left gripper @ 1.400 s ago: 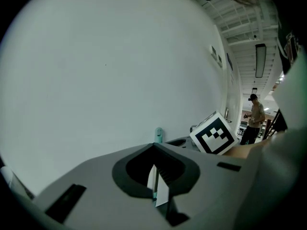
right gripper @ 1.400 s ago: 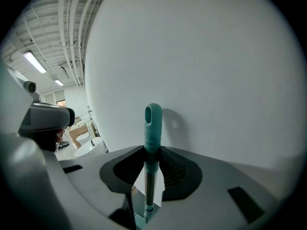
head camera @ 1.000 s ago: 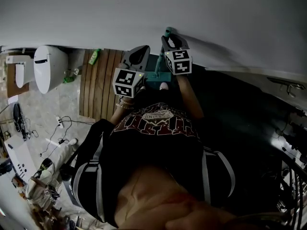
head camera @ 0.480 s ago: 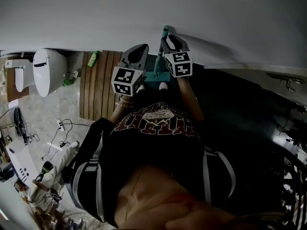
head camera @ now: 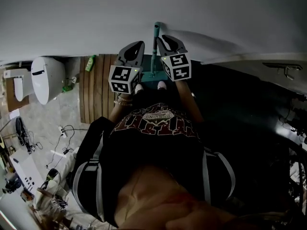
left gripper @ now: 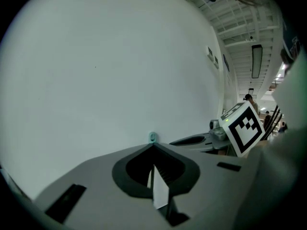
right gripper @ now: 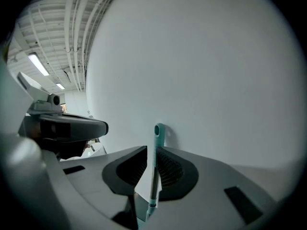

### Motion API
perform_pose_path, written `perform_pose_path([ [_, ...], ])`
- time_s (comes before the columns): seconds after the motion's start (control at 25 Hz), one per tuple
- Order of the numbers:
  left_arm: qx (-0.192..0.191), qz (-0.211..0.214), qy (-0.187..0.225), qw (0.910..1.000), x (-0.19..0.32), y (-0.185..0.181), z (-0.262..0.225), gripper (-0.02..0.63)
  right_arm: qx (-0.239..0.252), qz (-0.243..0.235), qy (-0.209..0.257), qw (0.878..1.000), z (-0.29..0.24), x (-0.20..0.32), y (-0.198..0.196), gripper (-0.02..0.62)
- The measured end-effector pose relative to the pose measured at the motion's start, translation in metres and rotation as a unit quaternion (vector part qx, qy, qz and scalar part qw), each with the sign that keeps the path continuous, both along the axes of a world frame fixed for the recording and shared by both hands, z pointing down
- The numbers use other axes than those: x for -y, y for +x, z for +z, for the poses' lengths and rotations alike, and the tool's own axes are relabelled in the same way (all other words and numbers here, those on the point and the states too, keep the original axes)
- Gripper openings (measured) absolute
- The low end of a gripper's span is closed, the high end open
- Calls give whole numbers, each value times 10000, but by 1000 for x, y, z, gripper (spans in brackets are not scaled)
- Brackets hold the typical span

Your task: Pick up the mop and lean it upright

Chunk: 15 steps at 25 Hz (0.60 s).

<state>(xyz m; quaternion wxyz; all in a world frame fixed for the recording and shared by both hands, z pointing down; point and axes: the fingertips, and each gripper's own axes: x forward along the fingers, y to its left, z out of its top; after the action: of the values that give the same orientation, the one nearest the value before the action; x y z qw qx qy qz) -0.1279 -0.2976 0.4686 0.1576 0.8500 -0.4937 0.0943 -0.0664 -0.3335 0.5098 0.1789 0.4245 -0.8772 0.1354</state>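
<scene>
The mop stands upright, its teal handle leaning with its top end against the white wall and its teal head on the floor by the person's feet. My right gripper is just right of the handle. In the right gripper view the handle shows in the gap between the jaws, which are closing; a sliver of wall shows between it and the left pad. My left gripper is left of the handle, shut and holding nothing. The handle's tip peeks above its jaws.
A white toilet stands at the left. Beside it lie a wooden slat mat and a green bottle. Cables trail over the tiled floor at the lower left. The floor at the right is dark.
Both grippers have moved up toward the wall. The mop handle's top, which was at the right gripper's jaws, now stands further left, between the two grippers.
</scene>
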Motion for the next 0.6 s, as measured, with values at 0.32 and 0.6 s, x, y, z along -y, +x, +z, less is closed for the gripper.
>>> perform_pose_path([
  [0.32, 6, 158, 92, 9998, -9, 22, -7, 38, 194, -23, 44, 9998, -17, -22, 9, 21],
  [0.6, -184, 163, 87, 9997, -18, 33, -12, 38, 248, -54, 8, 9997, -24, -36, 9, 18],
])
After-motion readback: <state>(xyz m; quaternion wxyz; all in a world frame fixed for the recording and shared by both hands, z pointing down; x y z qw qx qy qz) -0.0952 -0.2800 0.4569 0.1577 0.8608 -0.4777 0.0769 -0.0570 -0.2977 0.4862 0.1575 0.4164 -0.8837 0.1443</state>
